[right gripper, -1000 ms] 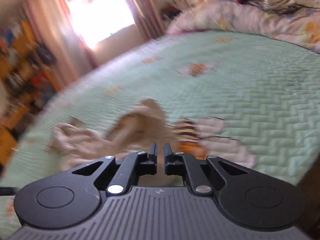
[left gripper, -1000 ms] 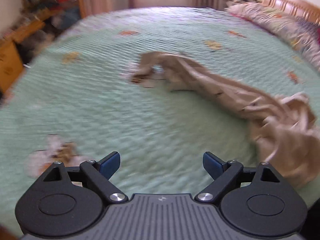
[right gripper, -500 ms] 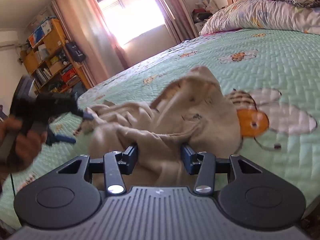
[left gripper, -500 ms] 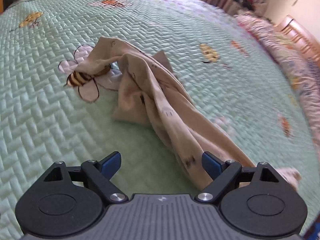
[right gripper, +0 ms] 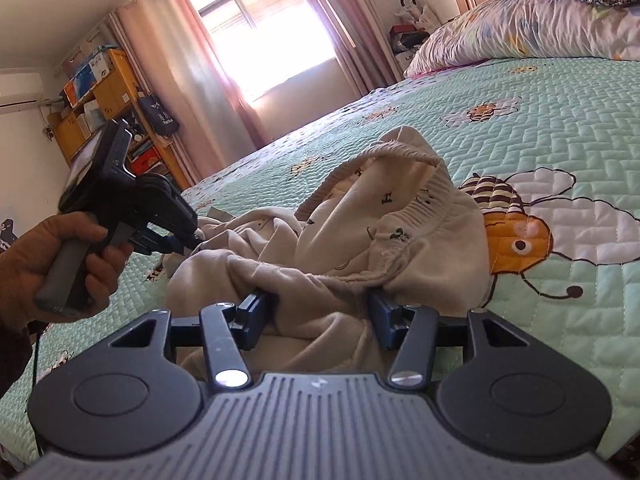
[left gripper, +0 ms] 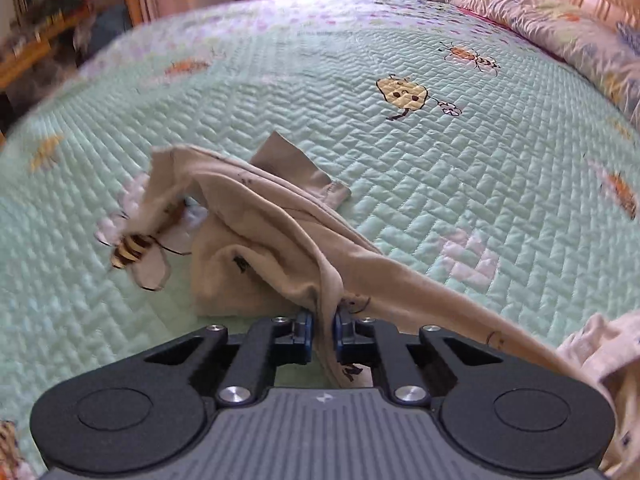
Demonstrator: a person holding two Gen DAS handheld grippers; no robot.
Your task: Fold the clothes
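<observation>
Beige trousers (left gripper: 256,216) with small dark prints lie crumpled on the green quilted bedspread (left gripper: 440,168). My left gripper (left gripper: 322,334) is shut on a ridge of one trouser leg, lifting it slightly. In the right wrist view the elastic waistband end of the trousers (right gripper: 400,220) is bunched up in front of me. My right gripper (right gripper: 318,320) is open, its blue fingers (right gripper: 256,318) standing wide on either side of a fold of the cloth. To the left, a hand (right gripper: 48,256) holds the left gripper (right gripper: 182,242), which pinches the far part of the garment.
The bedspread (right gripper: 560,128) carries embroidered bees and stretches wide on all sides. Pillows and bedding (right gripper: 520,28) are piled at the headboard on the right. Wooden shelves (right gripper: 100,92) and curtains stand beyond the bed's far edge.
My left gripper moved in and went from open to shut on the trouser leg. My right gripper, shut a second ago, is open around the waistband end.
</observation>
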